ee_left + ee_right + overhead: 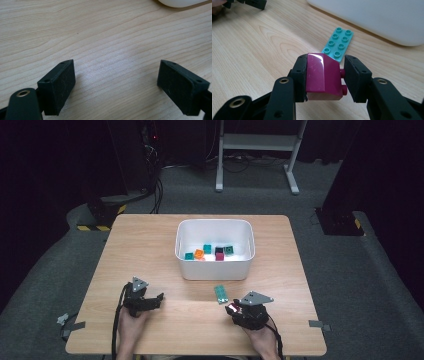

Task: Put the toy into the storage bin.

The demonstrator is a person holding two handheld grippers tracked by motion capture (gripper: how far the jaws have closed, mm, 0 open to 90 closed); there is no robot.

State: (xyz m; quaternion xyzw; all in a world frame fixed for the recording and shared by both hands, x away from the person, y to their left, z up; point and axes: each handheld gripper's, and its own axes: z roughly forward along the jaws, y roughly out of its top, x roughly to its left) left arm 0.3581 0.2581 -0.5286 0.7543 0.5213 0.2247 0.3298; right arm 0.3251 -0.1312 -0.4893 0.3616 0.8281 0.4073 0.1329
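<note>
between the fingers (pixel 299 75) of the right gripper (pixel 324 77) sits a magenta sloped brick (pixel 322 76), clamped about half open: its smooth side lies flat against one finger and its studs press the other. just beyond the brick, a teal studded plate (pixel 338 43) lies flat on the wooden surface (pixel 257 50), near the white bin (pixel 374 17) and apart from the fingers. well to the side of the brick, the left gripper (pixel 116 82) hovers low over bare wood, its fingers spread wide with nothing between them.
</note>
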